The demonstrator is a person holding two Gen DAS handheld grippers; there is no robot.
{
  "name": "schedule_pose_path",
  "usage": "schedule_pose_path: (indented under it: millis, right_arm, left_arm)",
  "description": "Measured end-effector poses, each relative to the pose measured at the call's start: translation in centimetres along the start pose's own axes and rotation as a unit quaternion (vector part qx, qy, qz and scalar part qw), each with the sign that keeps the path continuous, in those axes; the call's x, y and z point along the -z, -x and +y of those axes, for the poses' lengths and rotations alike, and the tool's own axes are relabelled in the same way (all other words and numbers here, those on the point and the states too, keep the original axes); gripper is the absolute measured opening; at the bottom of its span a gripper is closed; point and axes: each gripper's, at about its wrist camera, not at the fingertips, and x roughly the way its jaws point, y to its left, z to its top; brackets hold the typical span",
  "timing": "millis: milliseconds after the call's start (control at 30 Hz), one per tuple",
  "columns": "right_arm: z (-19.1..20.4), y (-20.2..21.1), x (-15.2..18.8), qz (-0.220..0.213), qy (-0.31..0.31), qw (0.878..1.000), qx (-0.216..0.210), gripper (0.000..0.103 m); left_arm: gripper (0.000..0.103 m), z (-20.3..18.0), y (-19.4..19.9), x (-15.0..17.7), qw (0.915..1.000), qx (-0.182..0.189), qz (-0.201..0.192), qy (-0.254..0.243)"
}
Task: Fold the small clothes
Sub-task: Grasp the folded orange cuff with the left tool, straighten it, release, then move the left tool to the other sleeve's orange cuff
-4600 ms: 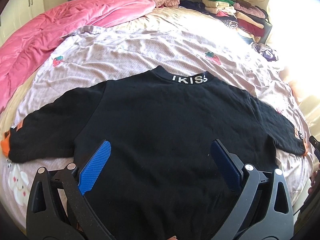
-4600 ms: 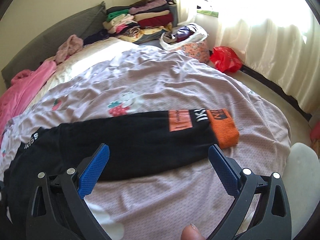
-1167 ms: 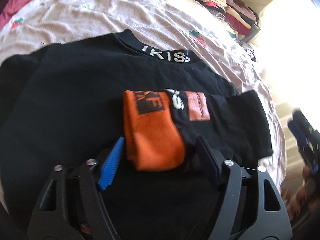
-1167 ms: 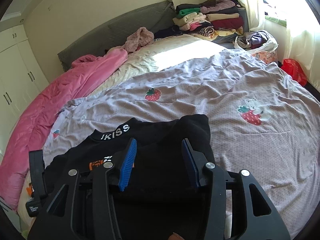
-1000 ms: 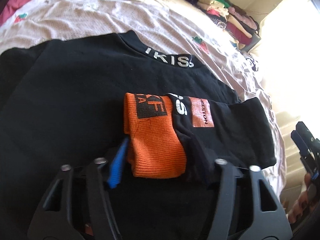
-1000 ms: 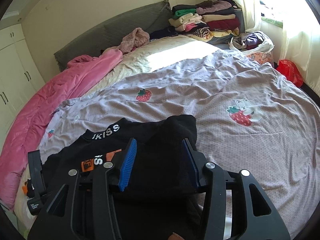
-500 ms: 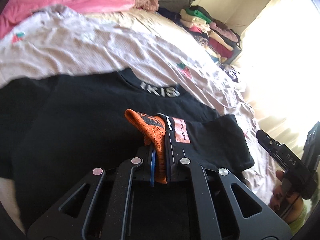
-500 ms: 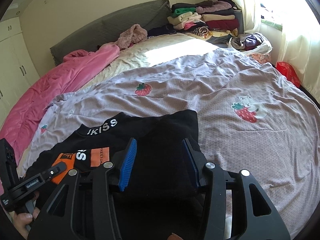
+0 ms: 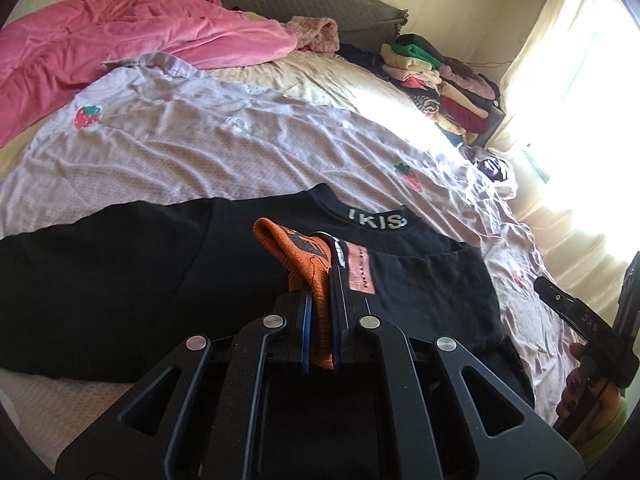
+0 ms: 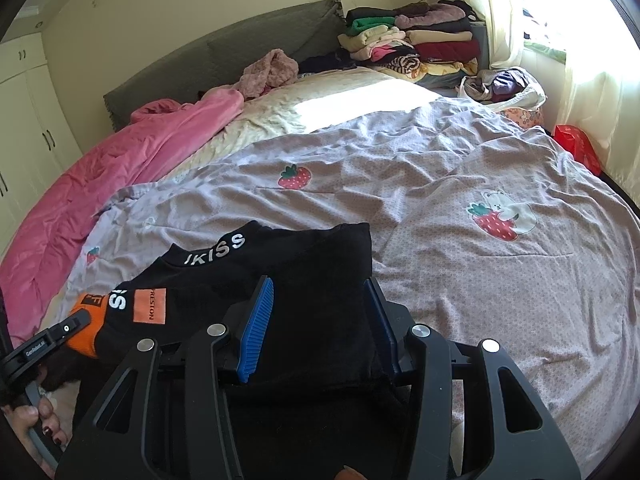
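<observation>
Black, soft sweatshirt (image 9: 120, 288) lies limp on the bed (image 9: 240, 152); left hand-held gripper (image 9: 320, 320) pinches its thick ribbed orange cuff (image 9: 296, 256), the firmest hold; right hand-held gripper (image 10: 320, 332) hovers half-open, empty.

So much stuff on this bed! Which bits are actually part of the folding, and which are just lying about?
In the job:
black sweatshirt
its orange cuff, pinched in the left gripper
right gripper, open

Lying about:
pink blanket
stack of clothes
red bag
</observation>
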Motion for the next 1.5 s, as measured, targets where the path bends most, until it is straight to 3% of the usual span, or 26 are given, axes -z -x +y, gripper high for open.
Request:
schedule_pose_path:
  millis: [200,367,500,567,700,767,833,867,967,1067,1100,1267,1367,1500]
  right_arm:
    - [1.4,-0.9,0.8,0.017,0.013,1.000,-0.002,0.046]
    - [2.9,-1.5,1.5,0.028,0.029,0.999,-0.013,0.046]
    - [4.1,-2.2,1.9,0.035,0.044,0.998,-0.026,0.046]
    - [4.5,-2.5,2.0,0.039,0.048,0.998,-0.031,0.046]
    - [5.1,-3.1,2.4,0.048,0.055,0.997,-0.041,0.046]
    - [5.1,-3.6,2.6,0.056,0.055,0.996,-0.044,0.046]
    - [5.1,-4.1,2.9,0.065,0.056,0.995,-0.043,0.046]
    - [5.0,-4.5,3.1,0.073,0.057,0.995,-0.044,0.046]
    - [4.5,-5.7,3.8,0.099,0.060,0.993,-0.026,0.054]
    - [3.1,-7.5,4.7,0.138,0.047,0.989,0.007,0.055]
    - [2.5,-7.8,4.8,0.141,0.036,0.989,-0.002,0.055]
    - [2.3,-7.5,4.9,0.137,0.029,0.990,-0.008,0.055]
    - [2.4,-6.6,4.7,0.130,0.021,0.991,-0.020,0.070]
    - [3.1,-5.3,4.4,0.112,0.032,0.993,-0.024,0.075]
  left_arm:
    - [0.007,2.1,-1.2,0.4,0.9985,-0.044,0.031,0.001]
    - [0.014,4.4,0.9,-0.5,0.9979,-0.061,-0.001,0.025]
    - [0.019,4.1,1.5,-0.6,0.9975,-0.069,-0.004,0.016]
    - [0.024,2.5,1.0,-0.4,0.9992,-0.038,0.006,0.000]
    - [0.028,-0.8,-1.3,1.0,0.9979,-0.010,0.047,-0.044]
    - [0.043,-0.9,-3.4,2.0,0.9945,-0.014,0.090,-0.051]
    - [0.043,0.0,-5.5,3.1,0.9903,-0.044,0.124,-0.044]
    - [0.043,0.4,-5.9,3.3,0.9901,-0.041,0.127,-0.042]
    - [0.044,0.8,-5.6,3.1,0.9910,-0.031,0.126,-0.033]
    - [0.044,0.9,-5.5,3.3,0.9911,-0.030,0.125,-0.035]
    - [0.044,0.8,-5.4,3.4,0.9910,-0.030,0.125,-0.036]
    - [0.048,0.4,-4.8,3.3,0.9907,-0.038,0.124,-0.043]
    - [0.059,0.1,-4.5,3.1,0.9899,-0.055,0.118,-0.056]
    - [0.066,0.3,-3.8,2.6,0.9913,-0.050,0.112,-0.049]
